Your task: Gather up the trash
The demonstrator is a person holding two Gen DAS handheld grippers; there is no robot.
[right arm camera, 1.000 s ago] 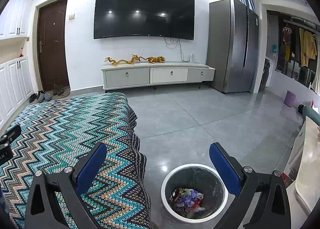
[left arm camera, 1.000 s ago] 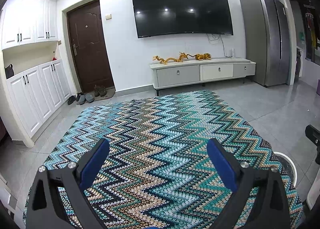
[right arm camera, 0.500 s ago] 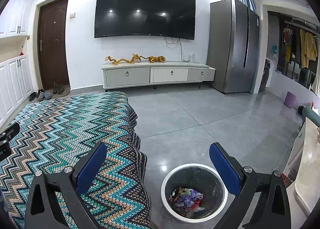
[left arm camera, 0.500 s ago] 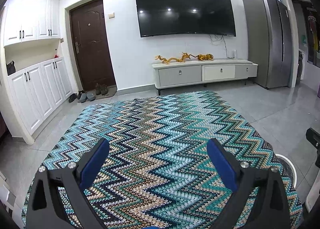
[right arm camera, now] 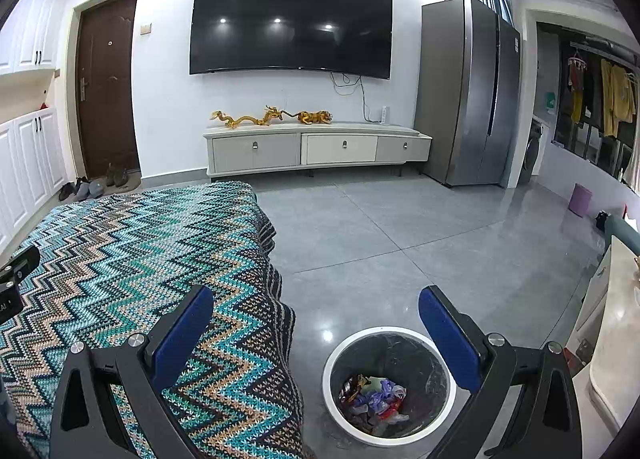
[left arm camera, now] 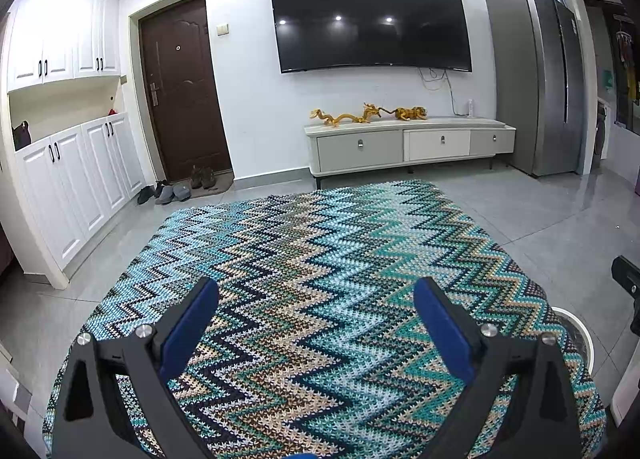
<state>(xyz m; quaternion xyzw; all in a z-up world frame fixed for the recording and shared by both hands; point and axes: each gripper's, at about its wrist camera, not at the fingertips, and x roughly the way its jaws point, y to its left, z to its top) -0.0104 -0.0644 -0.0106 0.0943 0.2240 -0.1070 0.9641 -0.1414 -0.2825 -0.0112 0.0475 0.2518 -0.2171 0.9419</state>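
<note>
A white-rimmed trash bin (right arm camera: 332,387) with a black liner stands on the floor right of the table and holds crumpled wrappers (right arm camera: 374,399). Its rim also shows in the left wrist view (left arm camera: 576,323). My right gripper (right arm camera: 316,299) is open and empty, above the table's right edge and the bin. My left gripper (left arm camera: 316,291) is open and empty, above the zigzag-patterned tablecloth (left arm camera: 320,259). No loose trash shows on the cloth in either view.
A TV cabinet (left arm camera: 408,143) with gold dragon figures stands under the wall TV. A fridge (right arm camera: 468,99) is at the right. White cupboards (left arm camera: 76,179), a brown door and shoes (left arm camera: 168,191) are at the left. A pale counter (right arm camera: 616,323) borders the right edge.
Both grippers stay open and empty. The left view has drifted slightly, shifting the scene a little to the right. The right view is almost unchanged.
</note>
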